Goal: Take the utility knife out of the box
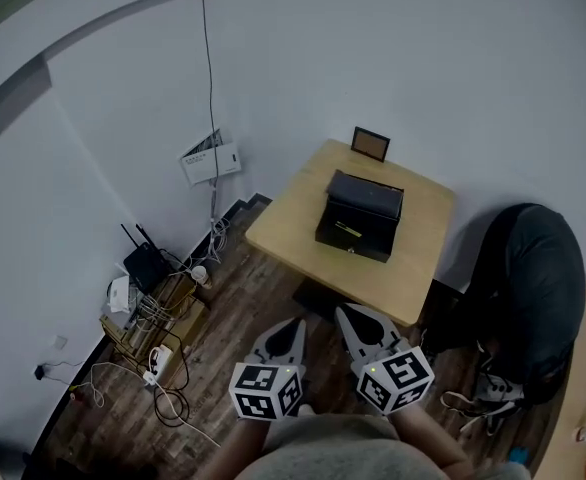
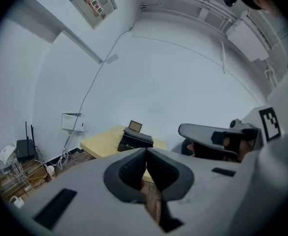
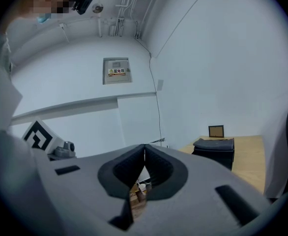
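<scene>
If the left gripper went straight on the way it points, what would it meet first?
Probably the wooden table, near its front edge, or the black box on it: the shut left gripper aims about there. Only floor lies between; depth is unclear.

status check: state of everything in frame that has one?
Left gripper: shut, empty.
Right gripper: shut, empty.
Box: on table, lid looks closed; no knife in sight.
Picture frame: upright at the table's far edge.
</scene>
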